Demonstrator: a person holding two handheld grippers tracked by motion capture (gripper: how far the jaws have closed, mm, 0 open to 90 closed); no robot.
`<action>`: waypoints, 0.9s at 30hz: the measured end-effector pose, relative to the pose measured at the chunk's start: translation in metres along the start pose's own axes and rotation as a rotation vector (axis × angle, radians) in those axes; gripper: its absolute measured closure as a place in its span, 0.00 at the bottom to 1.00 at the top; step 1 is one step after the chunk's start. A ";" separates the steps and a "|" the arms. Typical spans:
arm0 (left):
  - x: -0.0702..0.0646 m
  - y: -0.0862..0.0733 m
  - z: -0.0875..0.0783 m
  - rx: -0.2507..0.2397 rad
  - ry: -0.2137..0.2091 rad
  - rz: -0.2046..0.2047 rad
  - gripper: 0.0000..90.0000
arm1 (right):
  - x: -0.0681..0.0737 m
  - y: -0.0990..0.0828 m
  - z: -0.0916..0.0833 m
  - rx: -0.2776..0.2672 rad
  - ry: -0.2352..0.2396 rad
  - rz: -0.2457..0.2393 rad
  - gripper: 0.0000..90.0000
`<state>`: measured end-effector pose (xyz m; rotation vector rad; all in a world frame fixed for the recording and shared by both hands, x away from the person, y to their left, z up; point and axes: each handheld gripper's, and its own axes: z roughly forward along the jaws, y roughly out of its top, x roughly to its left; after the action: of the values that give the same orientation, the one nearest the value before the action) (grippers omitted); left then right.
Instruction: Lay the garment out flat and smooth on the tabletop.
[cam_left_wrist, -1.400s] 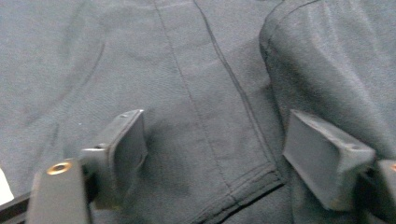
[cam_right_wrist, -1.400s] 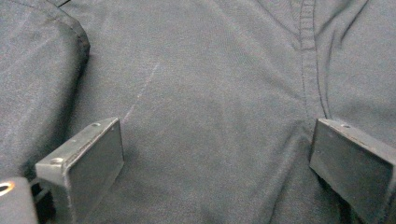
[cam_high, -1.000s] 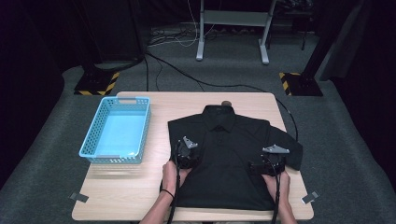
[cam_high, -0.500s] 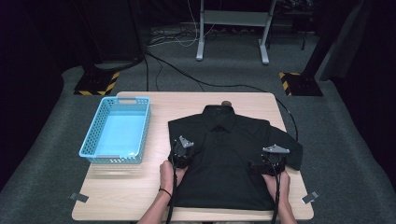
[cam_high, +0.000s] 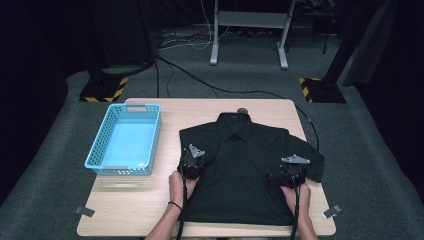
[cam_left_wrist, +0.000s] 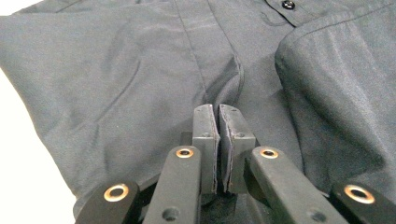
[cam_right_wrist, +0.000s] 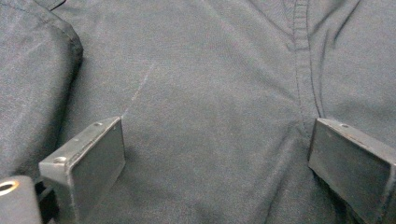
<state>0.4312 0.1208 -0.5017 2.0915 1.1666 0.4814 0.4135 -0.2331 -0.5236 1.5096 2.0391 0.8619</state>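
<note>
A black short-sleeved shirt lies flat on the wooden table, collar at the far side, buttons up. My left gripper sits on the shirt's left side by the sleeve. In the left gripper view its jaws are pressed together on a raised fold of the shirt, and the cloth puckers at their tips. My right gripper rests on the shirt's right side near the other sleeve. In the right gripper view it stands wide open over the shirt, with flat cloth between the pads.
A light blue perforated basket stands on the table's left half, close to the shirt's left sleeve. Bare wood shows in front of the basket. Beyond the table lie cables, a metal stand's legs and two bases with yellow-black tape.
The left gripper has edged slightly to the left on the shirt. The right gripper and the shirt's outline look the same.
</note>
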 end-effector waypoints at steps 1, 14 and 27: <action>0.001 0.000 -0.001 -0.001 0.003 -0.002 0.95 | 0.000 0.000 0.000 0.000 0.000 0.000 0.03; 0.009 0.001 -0.008 -0.034 0.026 -0.021 0.96 | 0.000 0.001 0.000 0.002 -0.002 0.002 0.03; 0.021 0.003 -0.018 -0.059 0.047 -0.046 0.96 | -0.001 0.001 0.000 0.003 -0.003 0.006 0.03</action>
<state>0.4331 0.1443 -0.4875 2.0083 1.2099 0.5404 0.4144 -0.2335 -0.5233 1.5183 2.0358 0.8581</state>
